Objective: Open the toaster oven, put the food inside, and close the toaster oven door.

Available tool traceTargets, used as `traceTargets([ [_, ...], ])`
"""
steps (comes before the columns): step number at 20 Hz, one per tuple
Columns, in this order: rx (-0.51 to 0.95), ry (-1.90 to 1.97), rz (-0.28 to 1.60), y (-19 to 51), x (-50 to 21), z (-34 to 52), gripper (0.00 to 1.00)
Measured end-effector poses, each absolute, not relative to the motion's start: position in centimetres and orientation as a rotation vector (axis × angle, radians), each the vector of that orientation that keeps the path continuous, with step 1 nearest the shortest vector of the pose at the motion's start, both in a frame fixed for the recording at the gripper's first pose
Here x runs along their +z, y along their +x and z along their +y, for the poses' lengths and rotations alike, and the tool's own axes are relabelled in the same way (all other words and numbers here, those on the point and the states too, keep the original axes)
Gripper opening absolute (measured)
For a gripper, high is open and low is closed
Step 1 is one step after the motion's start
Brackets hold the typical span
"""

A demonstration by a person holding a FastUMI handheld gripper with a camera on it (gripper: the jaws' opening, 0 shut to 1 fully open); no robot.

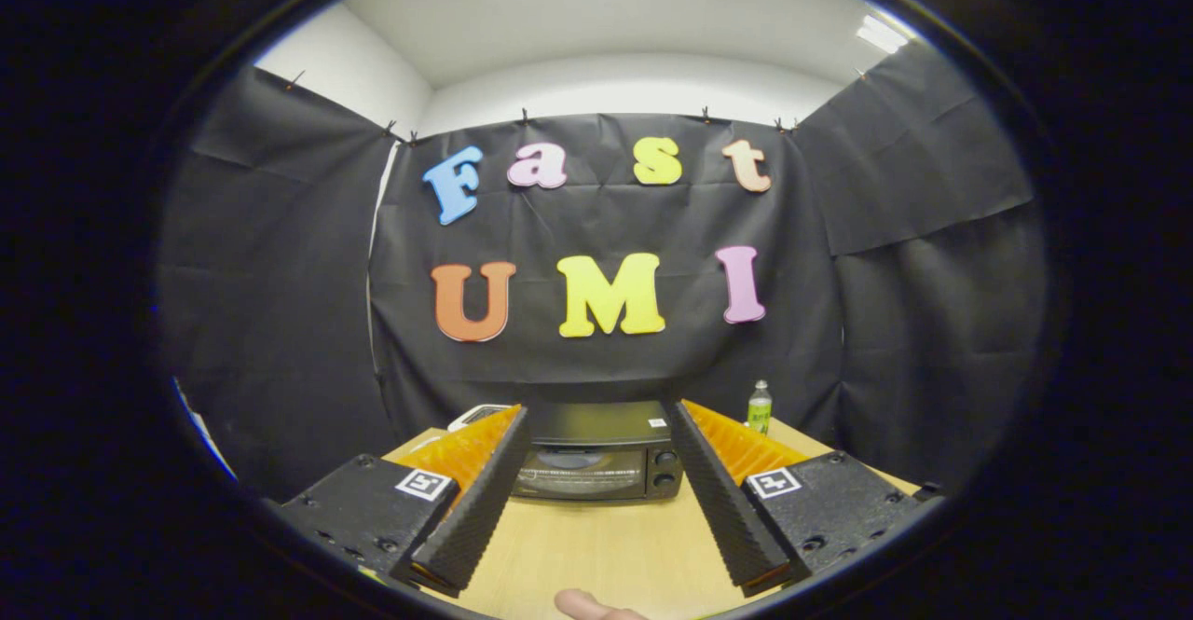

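Observation:
A black toaster oven [596, 457] stands on the wooden table [596, 545] beyond my fingers, its glass door shut and its knobs on the right side. My gripper [596, 420] is open, its two fingers spread wide with the oven framed between them and nothing held. The fingertips are still a short way from the oven front. A fingertip of a person's hand [587, 604] shows at the near edge of the table, between the finger bases.
A small green-labelled bottle [760, 407] stands behind the oven to its right. A white object [477, 413] peeks out behind the oven's left corner. Black cloth walls close in the table at the back and sides.

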State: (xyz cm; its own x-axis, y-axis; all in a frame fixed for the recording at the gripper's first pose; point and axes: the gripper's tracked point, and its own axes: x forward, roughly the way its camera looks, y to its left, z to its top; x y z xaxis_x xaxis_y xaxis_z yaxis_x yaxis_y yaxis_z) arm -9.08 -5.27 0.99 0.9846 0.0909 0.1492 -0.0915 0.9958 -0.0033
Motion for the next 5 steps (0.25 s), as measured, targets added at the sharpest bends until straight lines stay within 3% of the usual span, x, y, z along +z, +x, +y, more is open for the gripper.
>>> traceTargets([
  [5, 0.070, -0.009, -0.131, -8.8, 0.4, -6.8, 1.00],
])
